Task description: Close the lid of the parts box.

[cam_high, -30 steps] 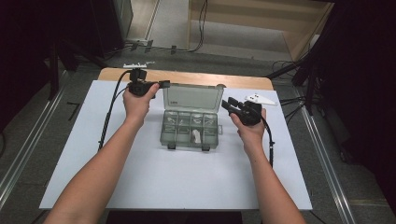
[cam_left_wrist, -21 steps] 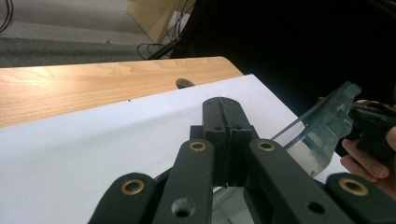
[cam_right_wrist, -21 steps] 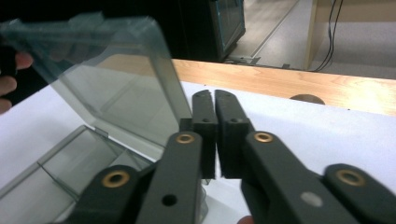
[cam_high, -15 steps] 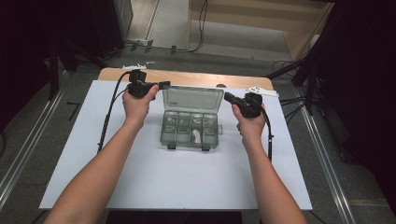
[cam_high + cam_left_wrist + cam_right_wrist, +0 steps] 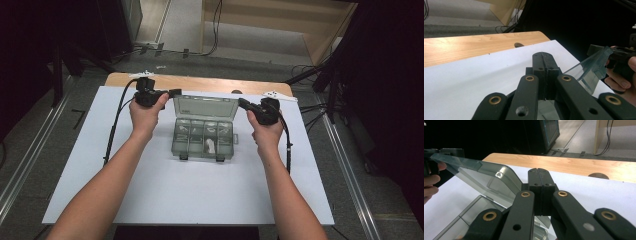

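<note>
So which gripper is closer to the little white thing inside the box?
Right. The right gripper sits at the lid's right corner, up and right of the white piece. The left gripper is at the lid's far left corner, farther off, with the compartments in between.

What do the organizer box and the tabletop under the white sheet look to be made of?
Organizer box: likely clear smoke-tinted hard plastic, glossy; the dividers show through it and its lid catches highlights. Tabletop: wood or wood-look laminate, matte, with a visible grain pattern. White sheet: looks matte, like paper or board.
</note>
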Available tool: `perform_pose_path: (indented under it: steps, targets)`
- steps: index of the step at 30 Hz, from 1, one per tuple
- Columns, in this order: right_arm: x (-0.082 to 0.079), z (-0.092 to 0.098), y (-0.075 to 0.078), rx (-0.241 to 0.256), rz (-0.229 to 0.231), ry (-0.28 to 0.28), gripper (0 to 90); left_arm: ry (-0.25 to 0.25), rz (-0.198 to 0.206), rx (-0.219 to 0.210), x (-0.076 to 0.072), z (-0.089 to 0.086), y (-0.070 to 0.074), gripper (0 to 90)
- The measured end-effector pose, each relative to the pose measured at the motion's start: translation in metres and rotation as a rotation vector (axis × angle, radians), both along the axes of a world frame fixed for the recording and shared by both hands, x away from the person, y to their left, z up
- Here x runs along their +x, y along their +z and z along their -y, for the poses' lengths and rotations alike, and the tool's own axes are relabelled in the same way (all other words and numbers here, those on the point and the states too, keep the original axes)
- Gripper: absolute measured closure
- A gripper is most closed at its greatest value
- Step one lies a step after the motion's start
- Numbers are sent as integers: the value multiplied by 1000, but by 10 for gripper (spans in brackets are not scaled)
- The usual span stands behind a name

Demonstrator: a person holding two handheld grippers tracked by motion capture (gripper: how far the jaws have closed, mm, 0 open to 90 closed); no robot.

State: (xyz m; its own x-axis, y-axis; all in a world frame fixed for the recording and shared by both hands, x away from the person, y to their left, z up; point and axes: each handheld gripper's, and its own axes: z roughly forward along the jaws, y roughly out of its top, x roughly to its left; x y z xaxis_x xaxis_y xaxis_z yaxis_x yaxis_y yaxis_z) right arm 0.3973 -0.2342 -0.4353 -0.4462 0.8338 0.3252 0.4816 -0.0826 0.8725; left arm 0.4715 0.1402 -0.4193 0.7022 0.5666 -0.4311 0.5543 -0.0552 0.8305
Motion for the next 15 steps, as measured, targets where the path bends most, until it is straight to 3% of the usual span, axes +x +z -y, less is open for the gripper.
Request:
perform_pose_path:
  steps: [15]
  targets:
    - [-18, -2, 1, -25, 16, 6, 879, -28, 36, 2, -22, -5, 2, 899]
